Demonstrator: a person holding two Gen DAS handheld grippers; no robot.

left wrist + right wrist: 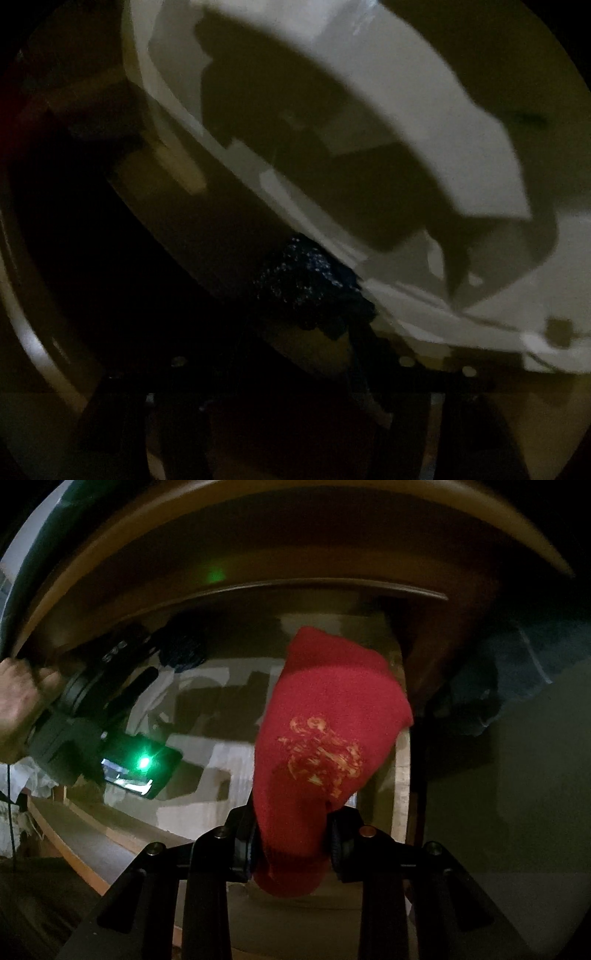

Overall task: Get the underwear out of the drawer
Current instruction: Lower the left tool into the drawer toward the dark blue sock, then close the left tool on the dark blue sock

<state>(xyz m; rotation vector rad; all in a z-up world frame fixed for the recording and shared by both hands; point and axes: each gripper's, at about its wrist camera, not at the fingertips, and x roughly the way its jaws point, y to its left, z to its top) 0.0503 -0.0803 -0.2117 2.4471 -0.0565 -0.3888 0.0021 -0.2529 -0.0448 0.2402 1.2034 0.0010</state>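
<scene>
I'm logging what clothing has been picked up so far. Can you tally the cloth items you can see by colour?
Red: 1, the red garment with a faded gold print, clamped in the right gripper above the drawer.
Dark blue-black: 1, the dark cloth bundle at the left gripper's tips.
Total: 2

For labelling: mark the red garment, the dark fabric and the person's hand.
red garment (pixel 325 716), right wrist view, its middle.
dark fabric (pixel 310 284), left wrist view, its glinting middle.
hand (pixel 20 705), right wrist view, knuckles.
</scene>
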